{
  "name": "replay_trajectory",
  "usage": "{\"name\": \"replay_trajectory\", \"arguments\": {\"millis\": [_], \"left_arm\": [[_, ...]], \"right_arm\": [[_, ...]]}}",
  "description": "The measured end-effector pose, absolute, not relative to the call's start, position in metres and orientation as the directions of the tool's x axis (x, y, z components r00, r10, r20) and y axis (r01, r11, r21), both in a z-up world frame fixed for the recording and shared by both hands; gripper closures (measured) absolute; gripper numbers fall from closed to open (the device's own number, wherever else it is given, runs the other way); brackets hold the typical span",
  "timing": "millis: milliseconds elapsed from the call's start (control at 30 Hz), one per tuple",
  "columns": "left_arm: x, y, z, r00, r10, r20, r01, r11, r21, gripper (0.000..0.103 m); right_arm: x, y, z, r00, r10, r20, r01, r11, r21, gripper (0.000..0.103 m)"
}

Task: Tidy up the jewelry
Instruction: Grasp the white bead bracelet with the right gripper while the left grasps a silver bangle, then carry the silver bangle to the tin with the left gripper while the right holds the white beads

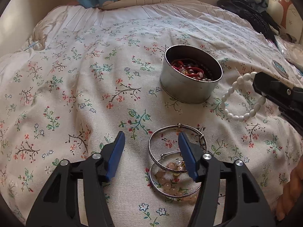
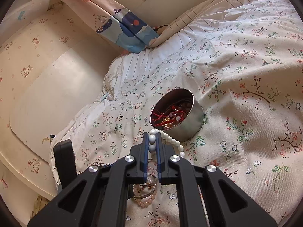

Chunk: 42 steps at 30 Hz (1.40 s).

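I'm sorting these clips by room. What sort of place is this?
Most likely a bedroom: the work surface is a bed with a floral quilt, a patterned curtain hangs beside it, and cartoon-cat wallpaper covers the wall.

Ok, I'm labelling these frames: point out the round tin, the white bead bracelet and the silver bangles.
round tin [image 1: 181,90]: left wrist view, on its outer side wall.
white bead bracelet [image 1: 232,89]: left wrist view, on a bead of the loop's left side.
silver bangles [image 1: 151,141]: left wrist view, on the upper bangle's left rim.
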State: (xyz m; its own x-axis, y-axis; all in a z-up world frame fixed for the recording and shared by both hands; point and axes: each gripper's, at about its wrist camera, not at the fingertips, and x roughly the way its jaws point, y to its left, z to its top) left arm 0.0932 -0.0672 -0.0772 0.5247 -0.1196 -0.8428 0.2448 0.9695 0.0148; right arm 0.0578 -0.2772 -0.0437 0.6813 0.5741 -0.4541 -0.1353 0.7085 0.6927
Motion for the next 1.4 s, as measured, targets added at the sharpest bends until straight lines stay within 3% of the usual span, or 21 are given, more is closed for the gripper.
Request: {"name": "replay_trajectory", "arguments": {"millis": [100,167,500,1400], "left_arm": [[0.097,-0.068,-0.085,0.486,-0.120,-0.865,0.255,0.967,0.009,0.092],[0.095,-0.069,-0.083,0.492,-0.123,-0.862,0.259,0.966,0.010,0.098],[0.095,-0.045,-0.058,0.556,-0.257,-0.790,0.210,0.963,-0.166,0.098],[0.083,-0.047,-0.022,0.674,-0.279,-0.684,0.246,0.958,-0.149,0.098]], "right_arm": [[0.058,-0.278,-0.044,0.682,0.574,-0.453,-0.134,0.707,0.694,0.095],[0.058,-0.278,-0.043,0.684,0.572,-0.453,-0.133,0.708,0.694,0.095],[0.056,-0.282,-0.040,0.700,0.571,-0.429,-0.142,0.700,0.700,0.095],[0.045,-0.299,-0.026,0.748,0.587,-0.308,-0.185,0.632,0.753,0.095]]}}
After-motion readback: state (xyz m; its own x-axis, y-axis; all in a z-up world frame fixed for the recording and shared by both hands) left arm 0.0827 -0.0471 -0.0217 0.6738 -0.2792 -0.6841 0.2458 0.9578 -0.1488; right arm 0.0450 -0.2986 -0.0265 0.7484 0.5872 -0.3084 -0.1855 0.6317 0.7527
